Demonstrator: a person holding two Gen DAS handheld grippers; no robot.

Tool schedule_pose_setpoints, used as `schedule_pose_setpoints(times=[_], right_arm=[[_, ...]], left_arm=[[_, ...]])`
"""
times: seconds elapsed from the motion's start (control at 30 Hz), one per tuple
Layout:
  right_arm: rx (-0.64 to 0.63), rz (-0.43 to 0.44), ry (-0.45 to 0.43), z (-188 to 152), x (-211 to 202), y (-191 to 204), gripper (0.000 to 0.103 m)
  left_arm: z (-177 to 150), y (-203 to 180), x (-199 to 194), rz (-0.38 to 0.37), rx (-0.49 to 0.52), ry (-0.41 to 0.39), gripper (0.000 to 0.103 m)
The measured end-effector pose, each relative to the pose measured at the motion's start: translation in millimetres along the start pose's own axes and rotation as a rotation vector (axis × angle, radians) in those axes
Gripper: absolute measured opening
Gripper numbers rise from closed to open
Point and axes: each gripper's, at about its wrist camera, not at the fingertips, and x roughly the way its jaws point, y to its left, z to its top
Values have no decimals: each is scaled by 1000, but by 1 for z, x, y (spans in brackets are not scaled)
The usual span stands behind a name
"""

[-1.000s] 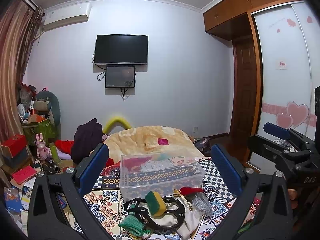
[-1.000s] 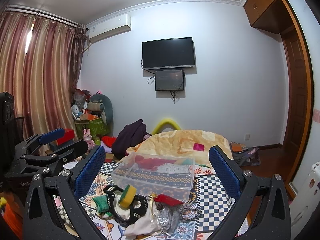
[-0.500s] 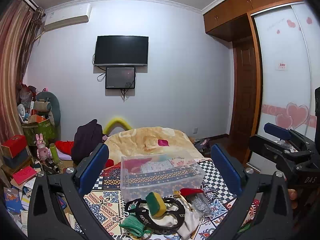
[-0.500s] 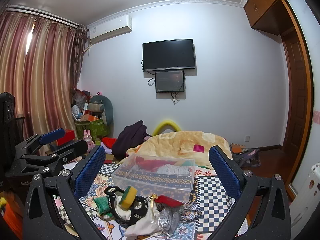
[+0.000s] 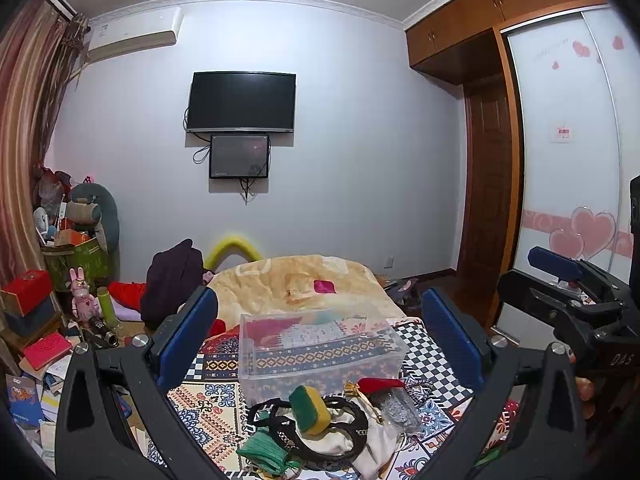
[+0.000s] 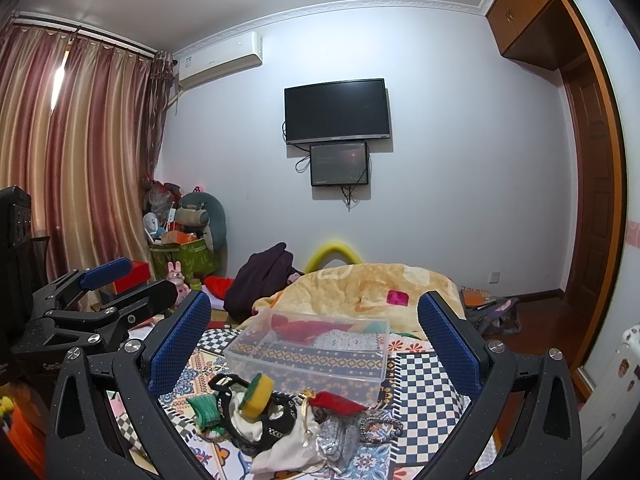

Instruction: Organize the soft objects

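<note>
A pile of soft things lies on the patterned bed cover just in front of a clear plastic box (image 5: 316,348) (image 6: 312,350). In the pile are a yellow-green sponge (image 5: 309,409) (image 6: 256,394), a green cloth (image 5: 262,450) (image 6: 203,410), a white pouch (image 5: 376,446) (image 6: 288,446), a red cloth (image 5: 378,385) (image 6: 336,400), a silvery mesh bag (image 5: 396,404) (image 6: 340,436) and black straps (image 5: 344,420). My left gripper (image 5: 320,340) is open and empty above the pile. My right gripper (image 6: 314,340) is open and empty; it shows at the right of the left wrist view (image 5: 560,280).
A beige blanket (image 5: 304,284) and a dark garment (image 5: 172,280) lie beyond the box. Books, toys and a green basket (image 5: 76,260) crowd the left side. A wardrobe (image 5: 568,160) and door stand at the right. The left gripper shows at the left of the right wrist view (image 6: 92,300).
Both views have tilted very slightly upward; the pile and box sit a touch lower. Nothing was taken hold of or moved.
</note>
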Motion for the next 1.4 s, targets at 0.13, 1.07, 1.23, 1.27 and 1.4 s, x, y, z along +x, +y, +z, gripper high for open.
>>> schedule_pose_setpoints(times=[0.13,1.07,1.23,1.27,1.4], right_arm=[[3,1,1,1,0,-1,103],[46,4,227,-63,56,-28,102],[92,21,326,-87,74,-39,91],[97,25,345,-91,78,-40,89],[99,26,397,-105,87,-43,83]], left_arm=[[0,2,-1,-1,-3,0,103],[-62,18,61,-47,-42,251,93],[-88,16,87,-61,-47,350,83],[-93,16,92,-67,-58,368,80],[-106,20,109,-73,-83,417,72]])
